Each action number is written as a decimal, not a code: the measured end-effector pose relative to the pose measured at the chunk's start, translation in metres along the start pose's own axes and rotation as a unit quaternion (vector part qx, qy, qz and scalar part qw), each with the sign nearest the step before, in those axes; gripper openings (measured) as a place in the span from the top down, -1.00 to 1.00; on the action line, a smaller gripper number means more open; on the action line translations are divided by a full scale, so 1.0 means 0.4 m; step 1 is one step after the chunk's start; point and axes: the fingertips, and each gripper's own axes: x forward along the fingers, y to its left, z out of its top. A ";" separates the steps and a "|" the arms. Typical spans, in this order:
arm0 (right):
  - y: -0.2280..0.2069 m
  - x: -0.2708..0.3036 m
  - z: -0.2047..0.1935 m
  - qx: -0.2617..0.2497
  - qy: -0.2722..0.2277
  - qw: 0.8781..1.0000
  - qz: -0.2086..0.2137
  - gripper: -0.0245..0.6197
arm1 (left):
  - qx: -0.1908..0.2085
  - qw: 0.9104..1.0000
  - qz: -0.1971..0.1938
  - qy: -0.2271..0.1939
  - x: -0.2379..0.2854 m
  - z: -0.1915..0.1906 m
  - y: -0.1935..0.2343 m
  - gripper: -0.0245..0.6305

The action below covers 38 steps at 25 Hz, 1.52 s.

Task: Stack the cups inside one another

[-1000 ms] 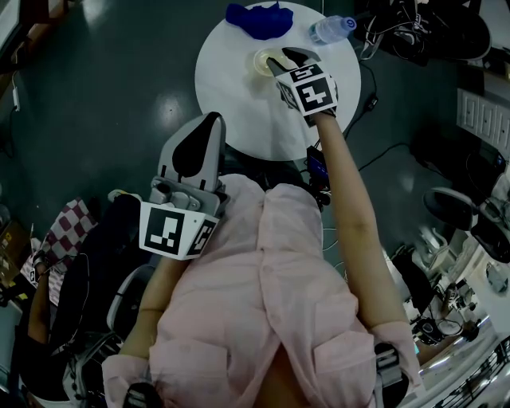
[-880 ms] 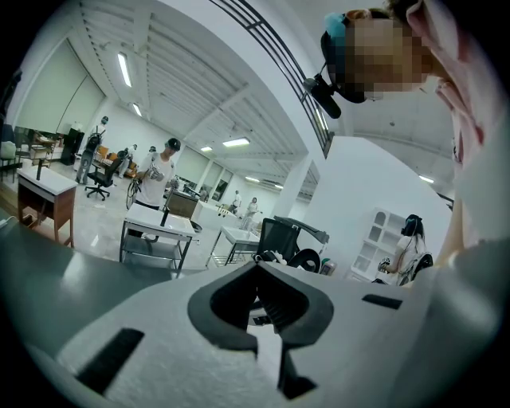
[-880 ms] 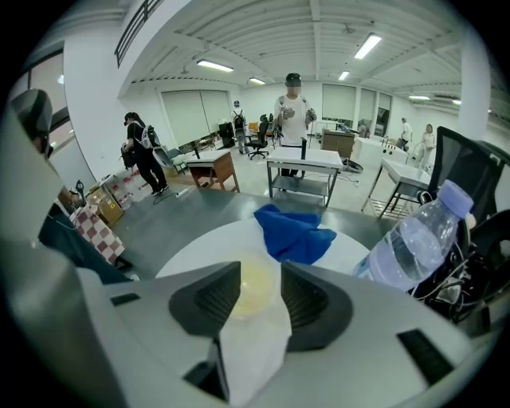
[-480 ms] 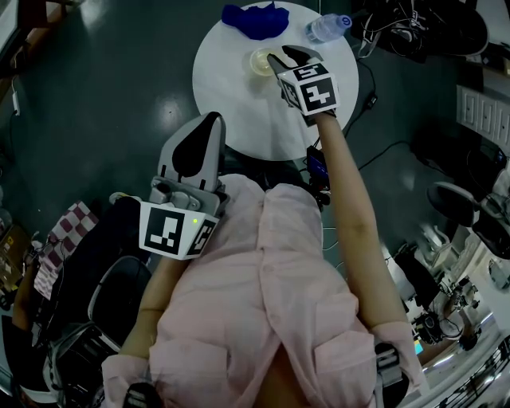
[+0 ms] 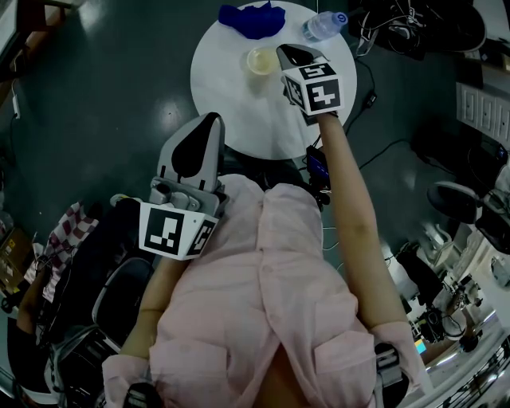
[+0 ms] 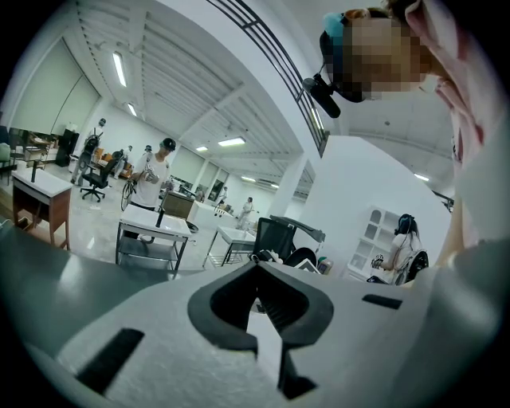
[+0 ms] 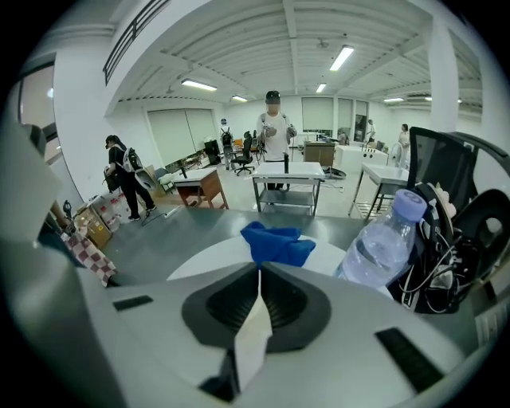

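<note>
A pale cup [image 5: 263, 60] stands on the round white table [image 5: 231, 111], seen from above; I cannot tell whether others sit inside it. My right gripper [image 5: 282, 50] hangs just right of the cup's rim. Its jaws have just been closing and now stand shut. In the right gripper view [image 7: 259, 275] only a thin pale strip shows between the pads, and no cup is visible there. My left gripper [image 5: 212, 121] is held near my body, off the table. It is shut and empty in the left gripper view [image 6: 256, 267].
A crumpled blue cloth [image 5: 253, 19] lies at the table's far edge, also visible in the right gripper view [image 7: 275, 243]. A water bottle [image 5: 323, 25] lies beside it [image 7: 382, 239]. Cables and a chair [image 5: 414, 24] crowd the far right. People stand among desks [image 7: 275, 135].
The right gripper's jaws, open about the cup's right rim before, have closed. The gripper has shifted slightly right, away from the cup. The left gripper has not moved.
</note>
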 end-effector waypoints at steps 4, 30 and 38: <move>0.012 -0.012 0.006 0.014 -0.015 1.000 0.019 0.83 | 0.001 1.000 -0.001 -0.001 -0.007 -0.004 -0.004 0.88; -0.052 -0.244 0.025 0.076 -0.138 0.985 -0.070 0.83 | 0.031 0.999 -0.030 -0.006 -0.061 -0.019 -0.058 0.88; -0.093 -0.385 0.016 0.107 -0.196 0.968 -0.118 0.83 | 0.048 0.998 -0.044 -0.008 -0.064 -0.010 -0.065 0.88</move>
